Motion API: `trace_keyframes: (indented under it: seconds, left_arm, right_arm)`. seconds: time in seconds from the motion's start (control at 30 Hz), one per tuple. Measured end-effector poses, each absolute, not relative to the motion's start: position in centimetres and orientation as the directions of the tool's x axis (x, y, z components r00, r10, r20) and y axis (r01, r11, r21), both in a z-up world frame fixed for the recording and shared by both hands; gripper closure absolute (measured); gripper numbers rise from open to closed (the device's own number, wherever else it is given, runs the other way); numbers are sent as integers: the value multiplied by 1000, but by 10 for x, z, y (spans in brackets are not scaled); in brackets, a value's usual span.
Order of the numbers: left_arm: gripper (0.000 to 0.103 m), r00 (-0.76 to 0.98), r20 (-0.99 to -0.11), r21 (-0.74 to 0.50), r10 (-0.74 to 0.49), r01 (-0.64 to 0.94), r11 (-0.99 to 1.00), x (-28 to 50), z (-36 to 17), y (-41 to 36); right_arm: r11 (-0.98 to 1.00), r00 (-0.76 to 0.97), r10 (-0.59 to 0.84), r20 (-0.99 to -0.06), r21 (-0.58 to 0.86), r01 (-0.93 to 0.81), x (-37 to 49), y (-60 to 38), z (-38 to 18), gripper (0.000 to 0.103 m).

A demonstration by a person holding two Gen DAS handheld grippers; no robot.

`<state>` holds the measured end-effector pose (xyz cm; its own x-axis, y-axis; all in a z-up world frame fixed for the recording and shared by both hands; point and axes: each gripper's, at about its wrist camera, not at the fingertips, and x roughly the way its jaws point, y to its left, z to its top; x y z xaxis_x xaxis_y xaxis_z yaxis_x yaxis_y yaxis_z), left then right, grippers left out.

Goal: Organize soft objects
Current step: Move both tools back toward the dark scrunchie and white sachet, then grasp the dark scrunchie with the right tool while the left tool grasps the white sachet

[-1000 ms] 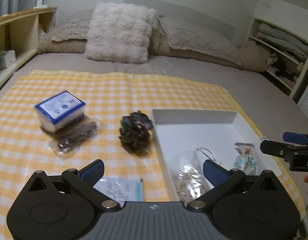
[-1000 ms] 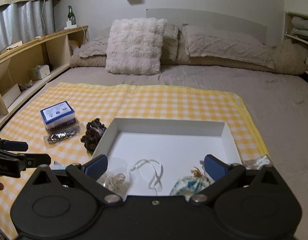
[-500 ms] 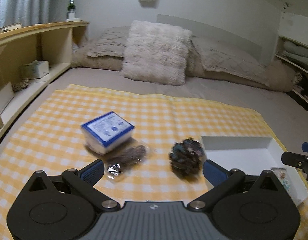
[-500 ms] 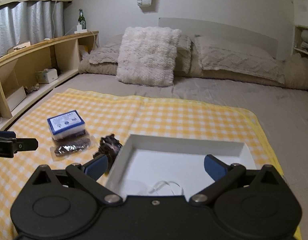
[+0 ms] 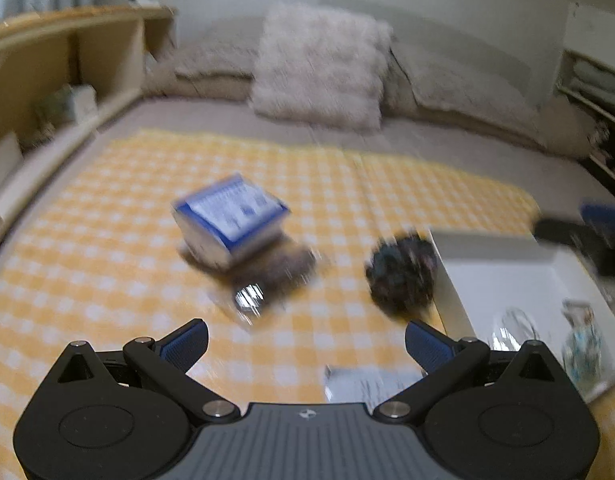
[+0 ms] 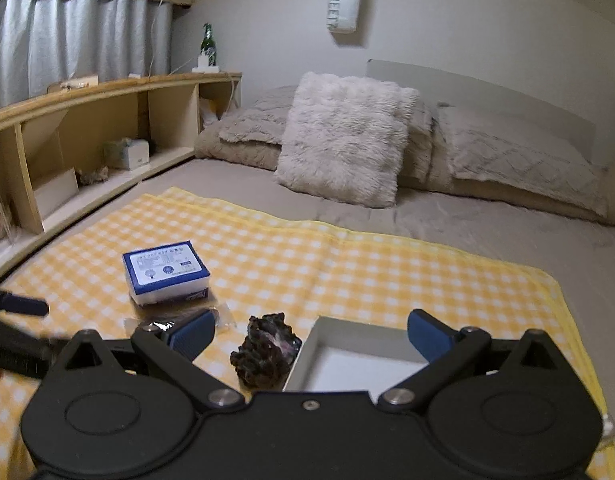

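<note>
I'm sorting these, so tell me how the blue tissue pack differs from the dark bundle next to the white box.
The tissue pack is a flat-sided block, blue and white with a printed label; the dark bundle is a lumpy, near-black clump with no label. The tissue pack rests on a clear packet, away from the white box; the dark bundle sits right beside that box. Both lie on the checked cloth, outside the box.

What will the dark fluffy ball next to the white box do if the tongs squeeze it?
The dark fluffy ball looks bunched and ruffled, so it would probably squash. It seems light. Its lumpy shape probably won't roll far on the checked cloth.
</note>
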<state>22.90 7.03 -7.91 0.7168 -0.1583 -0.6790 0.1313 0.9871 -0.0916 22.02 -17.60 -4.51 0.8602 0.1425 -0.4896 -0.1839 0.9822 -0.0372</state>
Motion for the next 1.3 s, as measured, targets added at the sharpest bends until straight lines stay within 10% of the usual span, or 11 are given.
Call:
trace_keyframes:
  seconds: [0.93,1.3]
  left_arm:
    - [0,505,-856,23,-112,254,967,248,-175,-14]
    - [1,500,-860,-4,-105,199,980,260,-177,-10]
  right_arm:
    - [864,662,187,-726,-199,-462,348,-93,-140,1]
    - [858,626,132,-768,-228,-461,345,-97,-146,57]
